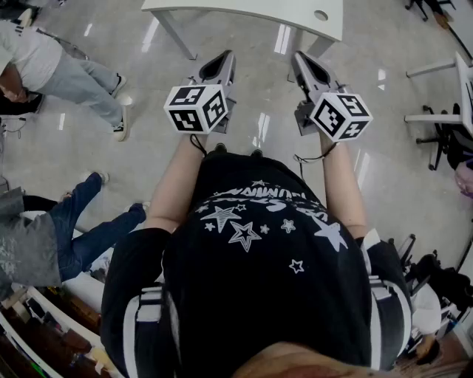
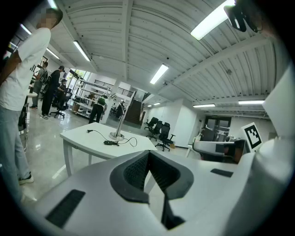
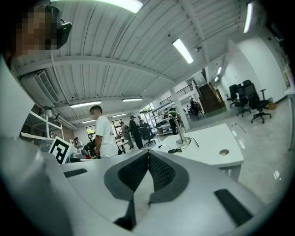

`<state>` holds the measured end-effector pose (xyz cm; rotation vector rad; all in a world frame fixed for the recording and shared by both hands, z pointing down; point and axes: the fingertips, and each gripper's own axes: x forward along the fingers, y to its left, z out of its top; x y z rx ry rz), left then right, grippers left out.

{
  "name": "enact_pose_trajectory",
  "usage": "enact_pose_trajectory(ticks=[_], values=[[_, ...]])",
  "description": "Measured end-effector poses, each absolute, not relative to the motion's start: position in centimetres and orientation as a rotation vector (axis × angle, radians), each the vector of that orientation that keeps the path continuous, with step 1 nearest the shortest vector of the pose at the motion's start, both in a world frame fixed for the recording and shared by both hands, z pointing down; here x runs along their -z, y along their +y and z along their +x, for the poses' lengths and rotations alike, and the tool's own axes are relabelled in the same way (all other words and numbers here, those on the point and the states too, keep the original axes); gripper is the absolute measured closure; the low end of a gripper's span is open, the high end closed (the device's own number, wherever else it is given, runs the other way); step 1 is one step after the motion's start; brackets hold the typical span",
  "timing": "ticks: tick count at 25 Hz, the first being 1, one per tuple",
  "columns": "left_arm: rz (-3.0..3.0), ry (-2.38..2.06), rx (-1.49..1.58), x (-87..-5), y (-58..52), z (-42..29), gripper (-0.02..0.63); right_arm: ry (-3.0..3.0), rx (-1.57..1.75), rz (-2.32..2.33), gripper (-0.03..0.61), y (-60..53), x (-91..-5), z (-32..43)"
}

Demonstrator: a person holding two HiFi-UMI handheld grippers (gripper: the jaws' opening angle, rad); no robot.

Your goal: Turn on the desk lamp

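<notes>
Both grippers are held out in front of the chest, well apart from the table [image 1: 244, 11].

Left gripper [image 2: 148, 154]: jaws clenched, pads meeting, nothing between them. Right gripper [image 3: 148, 154]: the same, jaws pressed together and empty.

The lamp [image 2: 119, 124] stands on the white table ahead, with a round base and a thin upright pole. In the left gripper view the top of the pole runs into the background clutter, so the head is hard to make out. The lamp is also small in the right gripper view. No switch can be made out in either gripper view. A cord [image 2: 115, 142] runs from the base across the tabletop, and its far end lies on the top near the table's left edge.

The head view cuts the table off at the frame top. Only its near edge, two legs and a round hole [image 1: 321, 15] show there, and the lamp is out of frame.

A person in a white shirt [image 3: 105, 133] stands left of the table in the right gripper view. Another person [image 2: 18, 92] is cut off by the left edge of the left gripper view. Office chairs [image 2: 159, 131] stand behind the table. The far people and shelves are too small to detail.
</notes>
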<state>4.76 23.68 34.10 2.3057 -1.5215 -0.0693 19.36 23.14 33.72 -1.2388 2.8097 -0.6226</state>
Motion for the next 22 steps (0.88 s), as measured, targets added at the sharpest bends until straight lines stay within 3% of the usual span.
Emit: enact_pose_trajectory(ticks=[22], values=[[2.248, -1.568, 0.009, -37.2, 19.2, 2.0, 0.604, 2.836, 0.709, -1.271, 0.572, 18.7, -37.1, 20.0]])
